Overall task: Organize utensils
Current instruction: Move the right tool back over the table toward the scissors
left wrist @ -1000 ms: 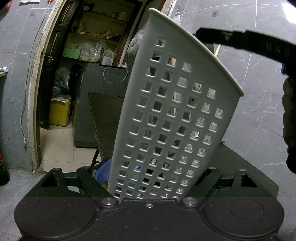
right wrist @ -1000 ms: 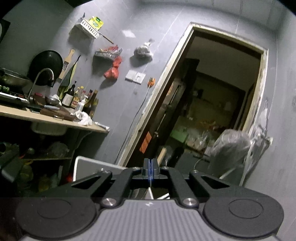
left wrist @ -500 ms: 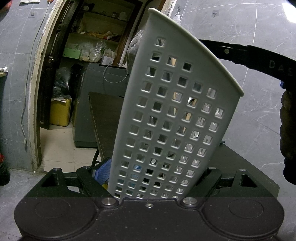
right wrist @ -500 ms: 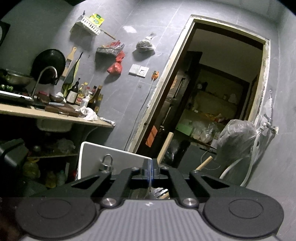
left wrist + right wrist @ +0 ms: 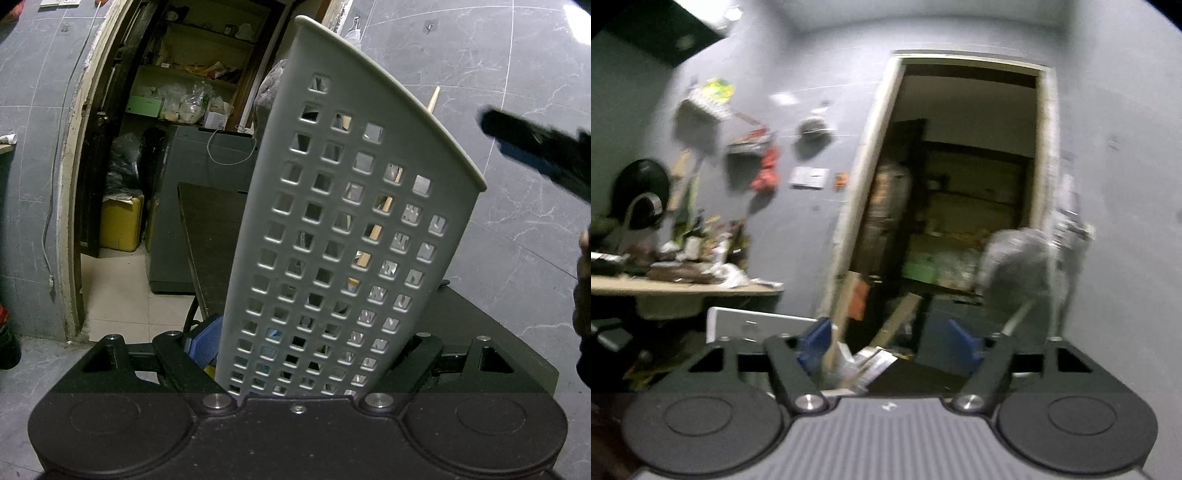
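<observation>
A white perforated utensil holder (image 5: 351,229) stands upright, filling the left wrist view, and my left gripper (image 5: 306,350) is shut on its base. A wooden handle (image 5: 433,100) sticks up past its rim and shows through the holes. My right gripper (image 5: 535,155) hangs blurred to the upper right of the holder. In the blurred right wrist view my right gripper (image 5: 886,347) is opening, its blue pads (image 5: 812,341) wide apart and pressing on nothing. Below the jaws lie a wooden handle (image 5: 897,325) and metal utensils (image 5: 864,362), beside the holder's white rim (image 5: 750,323).
A dark table (image 5: 210,236) runs behind the holder toward an open doorway (image 5: 184,110) with cluttered shelves. A yellow box (image 5: 122,225) sits on the floor there. A kitchen counter (image 5: 683,288) with bottles and hanging tools is at the left. A person's hand (image 5: 583,295) shows at the right edge.
My right gripper's jaws have gone from shut to wide apart. In the left wrist view it has dropped down and to the right. The left gripper and holder have stayed still.
</observation>
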A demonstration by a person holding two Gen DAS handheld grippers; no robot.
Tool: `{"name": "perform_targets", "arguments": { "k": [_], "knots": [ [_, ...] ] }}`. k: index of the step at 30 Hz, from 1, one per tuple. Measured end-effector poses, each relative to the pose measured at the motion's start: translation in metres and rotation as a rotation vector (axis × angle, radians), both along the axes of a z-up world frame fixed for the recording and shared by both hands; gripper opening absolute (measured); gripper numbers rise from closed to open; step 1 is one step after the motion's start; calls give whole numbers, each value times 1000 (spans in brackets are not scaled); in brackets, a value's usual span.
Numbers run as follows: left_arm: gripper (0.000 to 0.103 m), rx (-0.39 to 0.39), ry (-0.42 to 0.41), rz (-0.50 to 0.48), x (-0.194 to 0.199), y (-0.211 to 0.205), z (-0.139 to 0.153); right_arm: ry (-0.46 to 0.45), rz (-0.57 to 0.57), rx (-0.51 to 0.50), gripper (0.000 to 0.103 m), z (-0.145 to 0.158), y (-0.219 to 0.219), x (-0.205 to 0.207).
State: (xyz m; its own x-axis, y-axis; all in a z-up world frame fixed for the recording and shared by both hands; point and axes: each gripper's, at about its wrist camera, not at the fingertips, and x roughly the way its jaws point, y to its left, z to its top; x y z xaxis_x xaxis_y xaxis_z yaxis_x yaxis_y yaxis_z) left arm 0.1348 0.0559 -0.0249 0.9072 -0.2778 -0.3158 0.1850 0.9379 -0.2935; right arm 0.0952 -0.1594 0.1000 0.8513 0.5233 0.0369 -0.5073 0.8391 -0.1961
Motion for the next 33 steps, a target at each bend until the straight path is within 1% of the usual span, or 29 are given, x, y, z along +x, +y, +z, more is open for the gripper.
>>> {"name": "perform_targets", "arguments": {
  "k": [2,6,12,16,20,22,23,26,29,33],
  "knots": [
    [87,1,1,2,0,0,1,18,-51,43,94,-5,-16,0],
    [86,4,5,6,-1,-1,3,83,-119,121,103,-23,-49,1],
    [86,6,12,14,-1,-3,7,189,-166,243,103,-57,-81,3],
    [86,10,16,18,-2,-4,9,251,-179,315,103,-82,-90,11],
    [86,19,24,26,-1,-6,11,344,-169,368,103,-100,-94,26],
    [86,25,27,30,-2,-8,13,390,-188,388,103,-108,-97,33],
    [86,28,29,32,-2,-9,15,406,-204,403,103,-109,-99,35],
    [85,35,31,39,-2,-11,17,414,-233,446,103,-111,-104,39],
    [85,38,31,42,-4,-13,18,471,-248,481,103,-115,-108,46],
    [85,44,31,44,-5,-15,19,482,-265,510,103,-118,-112,46]
  ]
}}
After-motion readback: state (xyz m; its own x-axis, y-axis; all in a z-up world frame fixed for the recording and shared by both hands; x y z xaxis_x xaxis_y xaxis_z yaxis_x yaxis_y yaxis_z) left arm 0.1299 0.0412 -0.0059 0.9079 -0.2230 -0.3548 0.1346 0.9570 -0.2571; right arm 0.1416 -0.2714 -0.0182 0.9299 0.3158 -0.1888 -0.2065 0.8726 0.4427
